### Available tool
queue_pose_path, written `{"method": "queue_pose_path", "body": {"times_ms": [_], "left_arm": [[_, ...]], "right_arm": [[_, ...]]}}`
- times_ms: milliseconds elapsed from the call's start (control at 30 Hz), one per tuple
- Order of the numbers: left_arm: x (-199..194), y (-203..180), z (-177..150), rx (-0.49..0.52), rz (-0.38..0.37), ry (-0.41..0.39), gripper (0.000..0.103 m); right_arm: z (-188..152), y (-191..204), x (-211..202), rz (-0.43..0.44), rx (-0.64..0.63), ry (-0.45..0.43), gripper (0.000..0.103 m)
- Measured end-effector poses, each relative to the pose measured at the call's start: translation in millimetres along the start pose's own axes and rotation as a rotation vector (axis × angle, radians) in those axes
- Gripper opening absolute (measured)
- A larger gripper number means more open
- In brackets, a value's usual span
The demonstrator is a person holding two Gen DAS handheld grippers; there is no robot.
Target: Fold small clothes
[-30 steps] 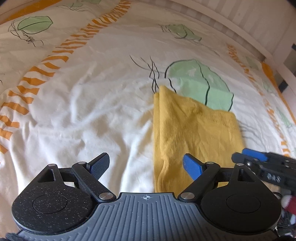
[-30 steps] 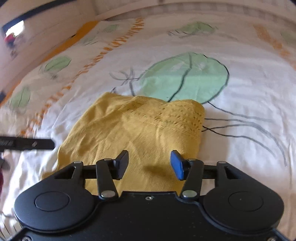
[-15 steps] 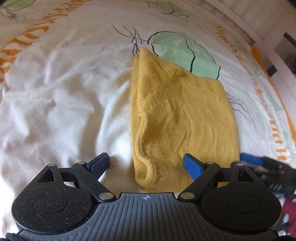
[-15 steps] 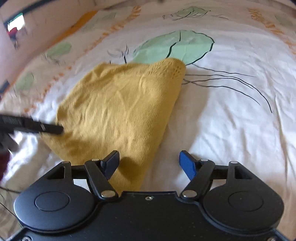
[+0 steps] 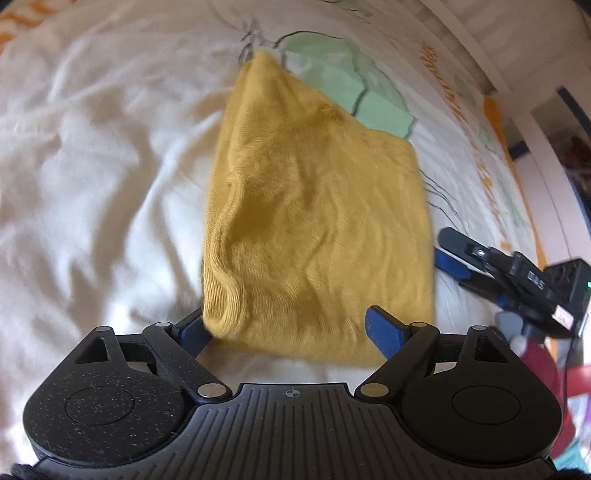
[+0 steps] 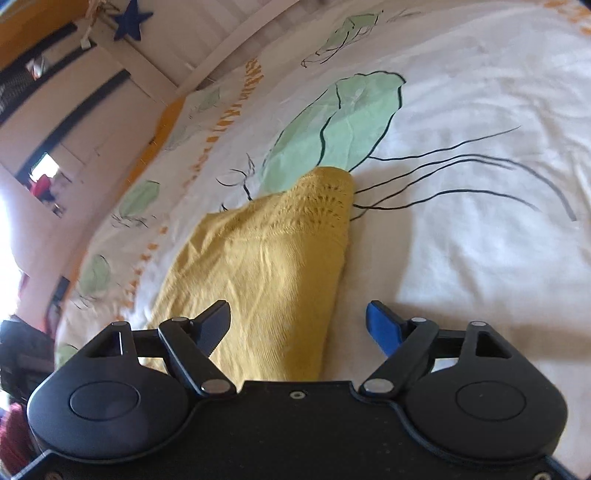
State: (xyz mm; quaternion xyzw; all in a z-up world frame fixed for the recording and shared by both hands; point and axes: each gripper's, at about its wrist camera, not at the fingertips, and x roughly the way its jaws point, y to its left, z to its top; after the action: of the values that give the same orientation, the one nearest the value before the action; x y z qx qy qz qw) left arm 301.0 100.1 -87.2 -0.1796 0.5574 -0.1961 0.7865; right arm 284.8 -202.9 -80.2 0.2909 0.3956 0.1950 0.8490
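My left gripper (image 5: 286, 326) and right gripper (image 6: 297, 326) both hover with fingers spread over the folded yellow garment (image 5: 314, 221) (nothing pinched). Next, I judge, comes gripping its near edge for another fold on the bed (image 5: 92, 166).

White bedsheet (image 6: 480, 258) with green leaf prints (image 6: 340, 122); pale wall (image 6: 92, 110) beyond; blue star (image 6: 129, 22) hanging; daylight.

White bedsheet (image 5: 92, 177) wrinkled, printed with green leaf (image 6: 343, 125) outlined black, thin black lines (image 6: 461, 166), orange dashed stripe (image 5: 458, 96). White slatted bed frame (image 5: 491, 40) along far edge. Dark blue star (image 6: 129, 24) on wall, top left.
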Motion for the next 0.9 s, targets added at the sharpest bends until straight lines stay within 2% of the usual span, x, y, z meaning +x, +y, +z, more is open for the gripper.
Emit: {"method": "queue_pose_path", "body": {"times_ms": [267, 367, 433, 467, 500, 533, 633, 733, 833, 900], "left_arm": [[21, -11, 11, 0.028, -0.043, -0.074, 0.088], [23, -15, 10, 0.042, -0.047, -0.094, 0.087], [21, -16, 9, 0.046, -0.065, -0.112, 0.060], [21, -16, 9, 0.039, -0.069, -0.116, 0.025], [22, -14, 10, 0.019, -0.088, -0.102, 0.018], [23, -11, 9, -0.004, -0.118, -0.090, 0.018], [15, -14, 7, -0.014, -0.132, -0.102, 0.016], [-1, -24, -1, -0.009, -0.183, -0.121, 0.016], [-16, -43, -21, 0.023, -0.194, -0.136, 0.016], [-22, -58, -40, 0.042, -0.199, -0.117, 0.016]], "right_arm": [[19, -12, 33, 0.118, 0.074, -0.016, 0.085], [24, -10, 45, 0.133, 0.065, -0.013, 0.086], [25, -6, 49, 0.129, 0.044, -0.007, 0.085], [26, -3, 50, 0.117, 0.029, -0.004, 0.075], [25, -1, 50, 0.096, 0.015, 0.001, 0.053], [25, 1, 51, 0.056, 0.010, 0.022, 0.041], [25, 7, 42, 0.044, 0.029, 0.020, 0.038], [25, 18, 21, 0.056, 0.041, 0.011, 0.037], [19, 31, -9, 0.044, 0.019, 0.025, 0.037], [13, 35, -31, 0.031, 0.014, 0.045, 0.037]]}}
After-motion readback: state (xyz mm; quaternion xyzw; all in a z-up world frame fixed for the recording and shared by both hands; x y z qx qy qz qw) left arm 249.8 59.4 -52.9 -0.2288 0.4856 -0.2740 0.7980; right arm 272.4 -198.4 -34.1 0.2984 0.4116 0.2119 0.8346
